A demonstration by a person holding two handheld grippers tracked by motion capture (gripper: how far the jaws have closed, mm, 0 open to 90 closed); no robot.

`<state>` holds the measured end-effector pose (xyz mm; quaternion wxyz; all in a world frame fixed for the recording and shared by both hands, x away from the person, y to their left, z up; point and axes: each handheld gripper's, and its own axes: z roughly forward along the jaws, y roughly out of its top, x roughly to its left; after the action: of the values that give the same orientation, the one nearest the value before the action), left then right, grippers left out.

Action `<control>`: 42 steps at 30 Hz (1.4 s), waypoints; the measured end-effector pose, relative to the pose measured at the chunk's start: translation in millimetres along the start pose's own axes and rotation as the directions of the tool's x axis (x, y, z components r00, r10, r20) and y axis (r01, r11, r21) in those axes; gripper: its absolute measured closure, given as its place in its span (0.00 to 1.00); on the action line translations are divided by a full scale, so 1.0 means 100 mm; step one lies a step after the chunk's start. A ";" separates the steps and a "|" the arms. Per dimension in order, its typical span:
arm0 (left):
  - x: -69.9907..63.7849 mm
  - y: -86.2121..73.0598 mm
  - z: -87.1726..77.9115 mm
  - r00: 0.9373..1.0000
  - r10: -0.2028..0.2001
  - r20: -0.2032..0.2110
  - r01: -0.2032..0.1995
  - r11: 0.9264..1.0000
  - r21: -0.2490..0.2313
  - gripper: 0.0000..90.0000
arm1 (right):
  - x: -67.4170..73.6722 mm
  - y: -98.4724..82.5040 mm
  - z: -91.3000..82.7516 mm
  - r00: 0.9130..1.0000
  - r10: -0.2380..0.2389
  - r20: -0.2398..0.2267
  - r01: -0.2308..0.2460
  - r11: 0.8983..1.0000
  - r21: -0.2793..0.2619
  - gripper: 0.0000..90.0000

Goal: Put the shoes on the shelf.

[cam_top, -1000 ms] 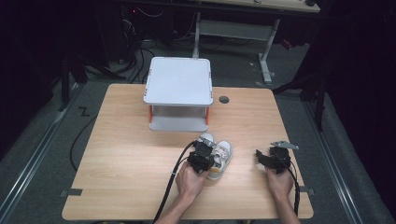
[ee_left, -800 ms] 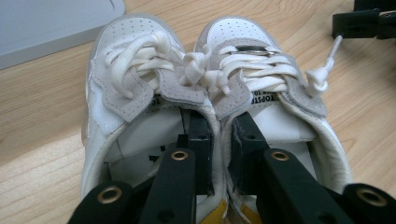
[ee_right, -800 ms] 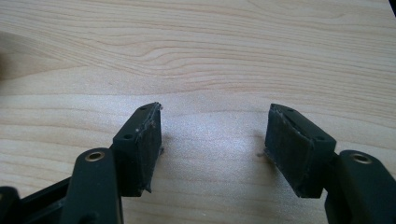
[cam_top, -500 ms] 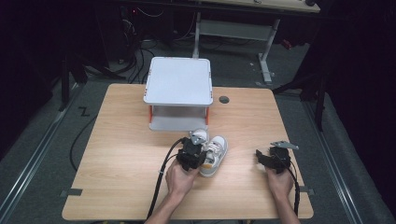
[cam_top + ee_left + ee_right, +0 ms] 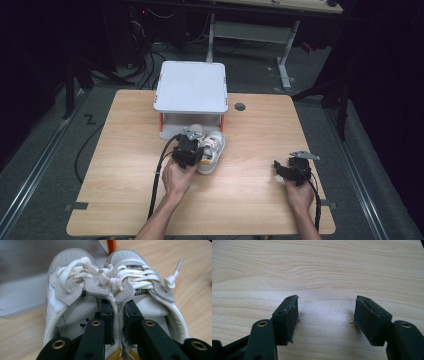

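Sneakers (image 5: 110,290), a white pair with white laces, are pinched together by the left gripper (image 5: 117,317): one black jaw sits inside each shoe, and the two inner collar walls are squeezed between the pads. In the high view the left gripper (image 5: 189,150) points away from the person, with the sneakers (image 5: 211,150) directly ahead of it and their toes close to the front opening of a white shelf stand (image 5: 191,86) with orange legs, just beyond the gripper on the wooden counter (image 5: 260,130). Well off to that gripper's right, the right gripper (image 5: 281,167) rests low over bare wood; its own view shows the right gripper (image 5: 326,312) with jaws spread wide and nothing between them.
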<state>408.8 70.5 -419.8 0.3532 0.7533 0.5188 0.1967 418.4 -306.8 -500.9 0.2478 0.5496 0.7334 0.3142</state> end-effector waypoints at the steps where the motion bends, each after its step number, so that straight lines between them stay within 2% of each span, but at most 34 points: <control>1: 0.02 0.01 0.01 1.000 0.000 -0.004 0.000 1.000 0.003 0.89 | 0.00 0.00 0.00 1.000 0.000 0.000 0.000 1.000 0.000 0.40; 6: 0.14 0.09 0.10 0.999 -0.018 -0.041 0.018 1.000 -0.008 0.89 | 0.00 0.00 0.00 1.000 0.000 0.000 0.000 1.000 0.000 0.40; 10: 0.25 0.10 0.18 0.996 -0.065 -0.062 0.063 0.998 -0.027 0.89 | 0.00 0.00 0.00 1.000 -0.001 0.000 0.001 1.000 0.000 0.40; 13: 0.27 0.09 0.24 0.993 -0.043 -0.109 0.041 0.999 -0.017 0.89 | 0.00 0.00 0.00 1.000 0.000 0.000 0.000 1.000 0.000 0.40; 16: 0.30 0.10 0.31 0.990 -0.036 -0.139 0.036 0.999 -0.002 0.89 | 0.00 0.00 0.00 1.000 0.000 0.000 0.000 1.000 0.000 0.40; 24: 0.39 0.15 0.47 0.986 -0.060 -0.153 0.063 0.998 0.014 0.88 | 0.00 0.00 0.00 1.000 0.000 0.000 0.000 1.000 0.000 0.40; 29: 0.44 0.15 0.53 0.980 -0.103 -0.168 0.105 0.995 -0.001 0.88 | 0.00 0.00 0.00 1.000 0.000 0.000 0.000 1.000 0.000 0.40; 34: 0.47 0.15 0.58 0.977 -0.117 -0.179 0.117 0.993 -0.008 0.87 | 0.00 0.00 0.00 1.000 0.000 0.000 0.000 1.000 0.000 0.40; 36: 0.49 0.16 0.58 0.978 -0.122 -0.169 0.122 0.992 -0.009 0.85 | 0.00 0.00 0.00 1.000 0.000 0.000 0.000 1.000 0.000 0.40; 38: 0.50 0.17 0.59 0.980 -0.137 -0.141 0.139 0.990 0.001 0.81 | 0.00 0.00 0.00 1.000 0.000 0.000 0.000 1.000 0.000 0.40; 39: 0.50 0.17 0.59 0.982 -0.120 -0.149 0.123 0.992 0.009 0.77 | 0.00 0.00 0.00 1.000 0.000 0.000 0.000 1.000 0.000 0.40; 42: 0.48 0.17 0.58 0.983 -0.103 -0.154 0.105 0.994 0.005 0.71 | 0.00 0.00 0.00 1.000 0.000 0.000 0.000 1.000 0.000 0.40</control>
<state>477.1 92.0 -449.8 0.3173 0.7100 0.5843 0.2319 418.3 -306.7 -500.9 0.2476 0.5496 0.7334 0.3142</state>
